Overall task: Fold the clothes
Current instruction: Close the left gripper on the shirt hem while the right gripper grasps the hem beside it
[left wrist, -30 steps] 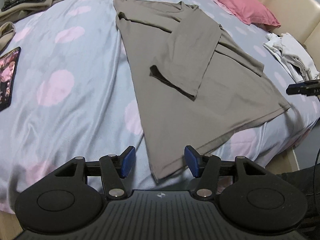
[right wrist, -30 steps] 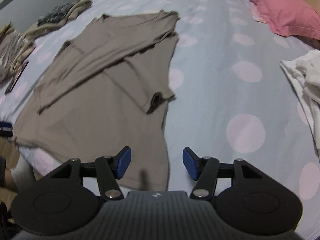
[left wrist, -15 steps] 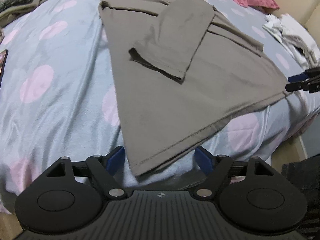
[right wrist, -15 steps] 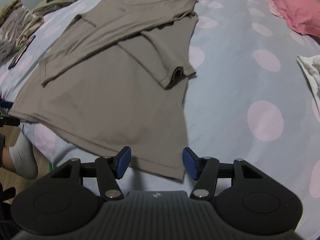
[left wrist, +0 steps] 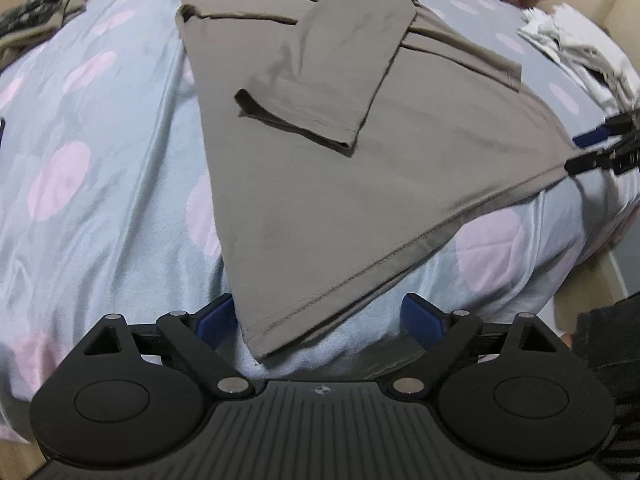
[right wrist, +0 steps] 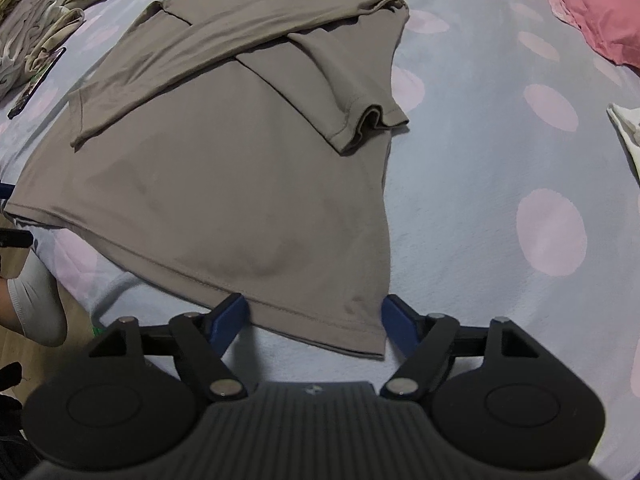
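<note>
Taupe long-sleeved cotton shirt (left wrist: 360, 184) lies flat at the near edge of the blue pink-dotted bedsheet (left wrist: 100, 160). Left gripper (left wrist: 320, 316) and right gripper (right wrist: 314, 316) have just been opening; each stands released, straddling a hem corner, pads not pressing.

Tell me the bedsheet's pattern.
Pale blue bedsheet with large pink dots; clearest in the right wrist view.

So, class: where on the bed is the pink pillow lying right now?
The pink pillow lies at the far right of the spotted blue bedsheet in both views, beyond the taupe long-sleeved shirt.
</note>
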The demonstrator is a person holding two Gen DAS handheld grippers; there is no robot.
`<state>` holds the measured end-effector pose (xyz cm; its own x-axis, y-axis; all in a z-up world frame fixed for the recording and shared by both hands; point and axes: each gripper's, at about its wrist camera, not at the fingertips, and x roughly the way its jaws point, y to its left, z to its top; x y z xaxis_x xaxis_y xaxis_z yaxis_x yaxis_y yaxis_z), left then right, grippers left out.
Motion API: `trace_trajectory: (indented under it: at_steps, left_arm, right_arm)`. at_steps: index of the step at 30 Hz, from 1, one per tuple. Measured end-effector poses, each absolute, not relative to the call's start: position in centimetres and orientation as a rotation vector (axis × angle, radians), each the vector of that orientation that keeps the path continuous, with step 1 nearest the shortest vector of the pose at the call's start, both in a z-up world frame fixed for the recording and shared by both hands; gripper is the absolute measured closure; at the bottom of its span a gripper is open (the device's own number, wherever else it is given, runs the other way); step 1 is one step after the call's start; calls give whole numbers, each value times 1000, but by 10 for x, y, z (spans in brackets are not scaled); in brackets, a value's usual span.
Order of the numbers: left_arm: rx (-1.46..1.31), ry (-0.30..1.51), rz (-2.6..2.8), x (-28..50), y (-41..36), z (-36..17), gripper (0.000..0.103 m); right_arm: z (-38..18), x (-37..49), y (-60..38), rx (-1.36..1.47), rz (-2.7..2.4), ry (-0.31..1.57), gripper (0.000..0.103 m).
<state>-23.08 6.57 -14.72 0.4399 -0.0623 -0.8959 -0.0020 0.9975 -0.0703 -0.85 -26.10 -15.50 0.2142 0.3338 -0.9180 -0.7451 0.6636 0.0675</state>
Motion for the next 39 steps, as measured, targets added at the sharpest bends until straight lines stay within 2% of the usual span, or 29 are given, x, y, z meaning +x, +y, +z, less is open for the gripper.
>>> trace_trajectory:
  at_steps: [5, 11, 15, 16, 22, 27, 30, 33, 35, 36, 37, 38, 39]
  left_arm:
    - [-52, 1087, -40, -236, 65, -147, 14]
    - [-227, 1081, -22, -234, 84, -136, 14]
    - [-312, 1084, -20, -232, 98, -132, 25]
    - [-334, 1082, -22, -232, 102, -131, 32]
    - [-410, 1048, -61, -233, 112, -125, 54]
    - [-423, 1051, -86, -230, 110, -129, 54]
    - [-432, 1059, -81, -229, 113, -133, 54]
    - [-463, 1059, -76, -230, 118, -136, 54]
    - [-477, 1060, -70, -230, 120, -136, 59]
    - [-476, 1059, -54, -231, 121, -136, 74]
    - [-469, 1058, -29, -231, 123, -135, 96]
    - [-473, 1060, -10, -232, 127, -135, 100]
    - [-504, 1057, -11, -234, 132, -134, 100]
  right_arm:
    - [-157, -8, -260, -427, 788, 1129, 20]
    - [-157, -10, -261, -424, 798, 1115, 19]
    - [-156, -7, -264, -379, 802, 1126, 19]
    - [-155, -5, -266, -354, 806, 1132, 19]
    - [-145, 4, -271, -235, 850, 1172, 26]
    - [-148, 7, -270, -228, 834, 1217, 28]
    - [-146, 13, -275, -211, 807, 1239, 36]
    - [-145, 23, -283, -172, 756, 1264, 49]
    - [-147, 26, -288, -144, 737, 1282, 58]
    - [-148, 27, -290, -135, 729, 1288, 61]
    - [-150, 28, -291, -130, 722, 1296, 71]
    - [-150, 29, -292, -124, 721, 1305, 85]
    - [-150, 29, -292, -110, 731, 1317, 92]
